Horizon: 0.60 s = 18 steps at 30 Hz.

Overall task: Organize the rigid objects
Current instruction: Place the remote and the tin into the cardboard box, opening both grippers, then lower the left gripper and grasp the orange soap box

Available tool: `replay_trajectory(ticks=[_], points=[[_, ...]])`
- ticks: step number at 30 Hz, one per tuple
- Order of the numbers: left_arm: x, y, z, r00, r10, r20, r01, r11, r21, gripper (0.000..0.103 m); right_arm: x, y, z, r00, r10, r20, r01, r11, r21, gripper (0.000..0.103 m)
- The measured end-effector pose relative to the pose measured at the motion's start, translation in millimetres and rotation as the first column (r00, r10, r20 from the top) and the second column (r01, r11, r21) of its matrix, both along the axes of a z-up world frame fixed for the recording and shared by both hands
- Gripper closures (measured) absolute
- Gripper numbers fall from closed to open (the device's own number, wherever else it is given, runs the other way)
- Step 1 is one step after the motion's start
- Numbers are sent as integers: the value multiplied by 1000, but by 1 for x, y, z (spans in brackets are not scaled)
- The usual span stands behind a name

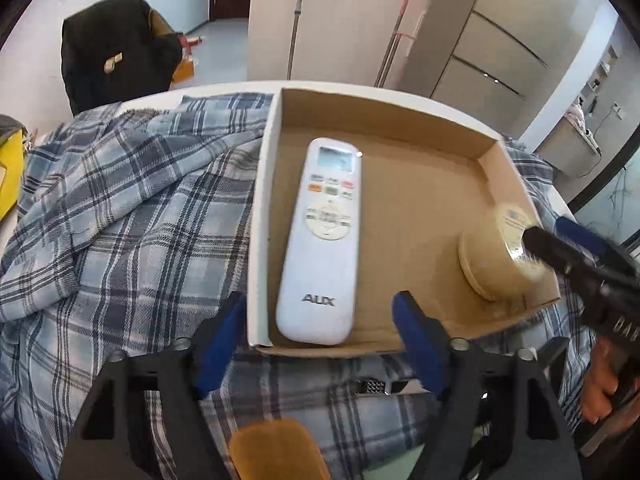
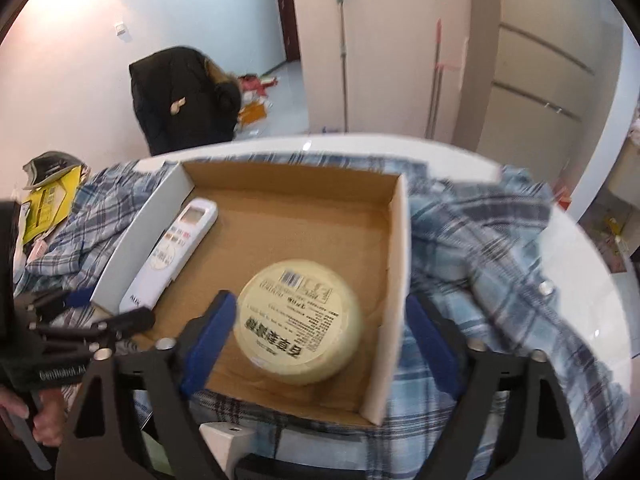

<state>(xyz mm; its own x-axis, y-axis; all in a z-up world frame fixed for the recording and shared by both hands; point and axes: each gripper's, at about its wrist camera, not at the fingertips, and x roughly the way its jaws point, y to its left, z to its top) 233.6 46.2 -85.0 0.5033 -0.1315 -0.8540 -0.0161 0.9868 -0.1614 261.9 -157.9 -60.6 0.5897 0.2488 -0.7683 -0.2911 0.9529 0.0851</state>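
A shallow cardboard tray [image 1: 400, 216], brown inside with white outer walls, lies open on plaid cloth. In the left wrist view a white AUX remote [image 1: 322, 240] lies flat, face up, along the tray's 9 o'clock wall, its display end pointing toward 12 o'clock. A round cream-yellow jar [image 2: 298, 320] sits upside down near the tray's 4 o'clock corner, its printed label and barcode facing up, well apart from the remote.
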Motion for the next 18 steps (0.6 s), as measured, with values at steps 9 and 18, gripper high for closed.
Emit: replay_trajectory(ticks=[9, 18], points=[[-17, -15, 11, 1000, -25, -7, 26, 999, 32, 27, -14, -17, 50, 993, -29, 118, 25, 999, 32, 14], [-97, -43, 88, 918, -73, 389, -21, 973, 232, 26, -69, -34, 90, 979, -28, 204, 9, 996, 93, 8]])
